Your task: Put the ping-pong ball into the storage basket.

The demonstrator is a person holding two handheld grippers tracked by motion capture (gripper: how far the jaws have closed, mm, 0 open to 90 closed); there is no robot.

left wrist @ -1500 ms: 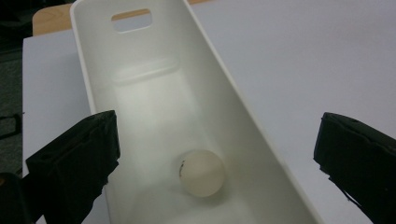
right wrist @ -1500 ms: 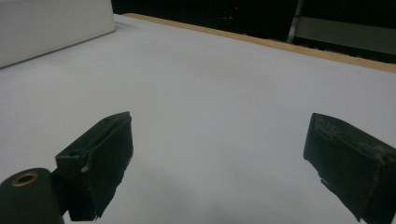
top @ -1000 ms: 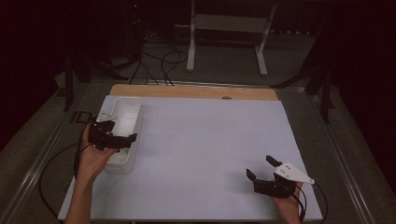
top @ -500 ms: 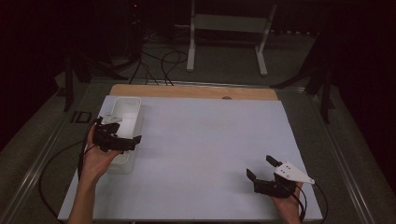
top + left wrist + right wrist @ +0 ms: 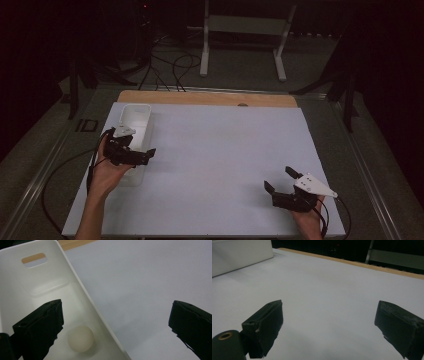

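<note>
Covering most of the wooden table [image 5: 210, 97], a white sheet [image 5: 215, 160] is laid as the work surface, with only a strip of bare wood left showing along the far edge. On the sheet's left side a white bin [image 5: 137, 116] is set lengthwise, a handle slot cut through its far wall, as is seen in the left gripper view; it is judged to be placed there as a container within easy reach of the left hand. The left gripper [image 5: 137, 156] is held over the bin's near end, tilted across its right wall, so that one jaw is seen above the bin's floor and the other above the sheet; its jaws are spread wide with nothing between them. The right gripper [image 5: 280, 181] is kept low near the sheet's near right corner, well apart from the bin, with its jaws likewise parted and empty; it appears to be parked out of the way. Inside the bin, a small pale ball [image 5: 80, 338] is seen resting on the floor at the near end, close to the right wall and just beside the left gripper's inner jaw, untouched by it.
</note>
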